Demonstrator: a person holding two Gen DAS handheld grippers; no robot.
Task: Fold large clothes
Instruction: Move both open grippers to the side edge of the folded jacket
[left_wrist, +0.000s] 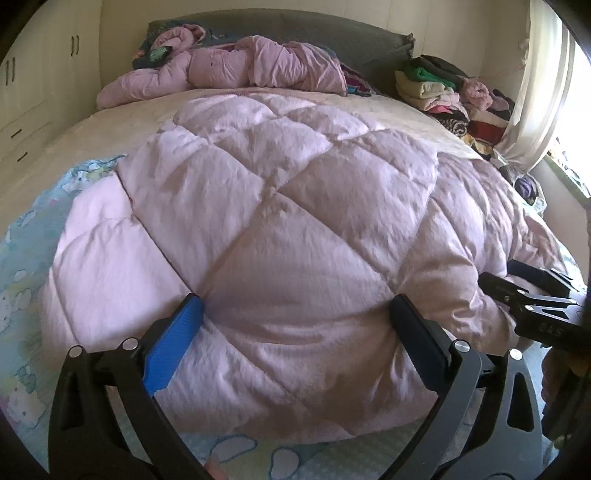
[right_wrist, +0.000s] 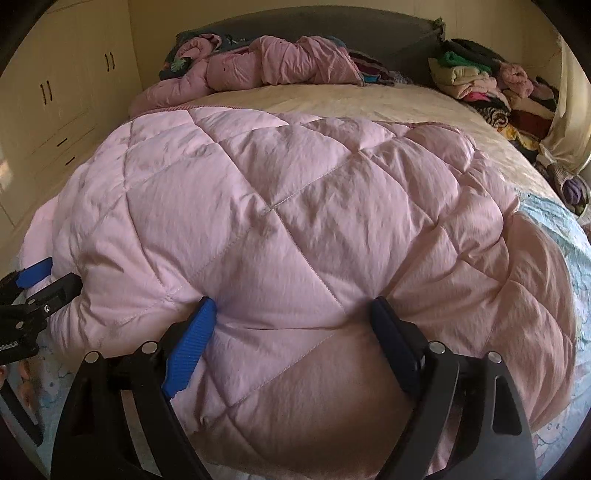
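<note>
A cream built-in wardrobe with dark handles (left_wrist: 22, 110) lines the left wall of a bedroom, beside a wide bed whose pale cartoon-print sheet (left_wrist: 26, 266) shows at the near corner. On the bed lies the pale pink diamond-quilted padded coat (left_wrist: 280, 221), spread flat and puffed across the near half of the mattress, over a cream bedspread (right_wrist: 369, 101). The left gripper (left_wrist: 295, 336), one pad blue and one dark, stands with its jaws spread wide around the coat's near edge; the padding bulges between the pads, which touch the fabric at both sides, but whether they pinch it cannot be told. To its right, the right gripper (right_wrist: 293, 332) is set the same way further along the same edge, jaws wide apart with quilted fabric swelling between them, and its grip is equally unclear. At the head of the bed a second crumpled pink padded garment (left_wrist: 236, 70) rests against a grey headboard (right_wrist: 332, 26). On the far right corner sits a pile of folded clothes in cream, green, pink and dark colours (left_wrist: 443, 92), next to a white curtain (left_wrist: 543, 96) at a bright window.
</note>
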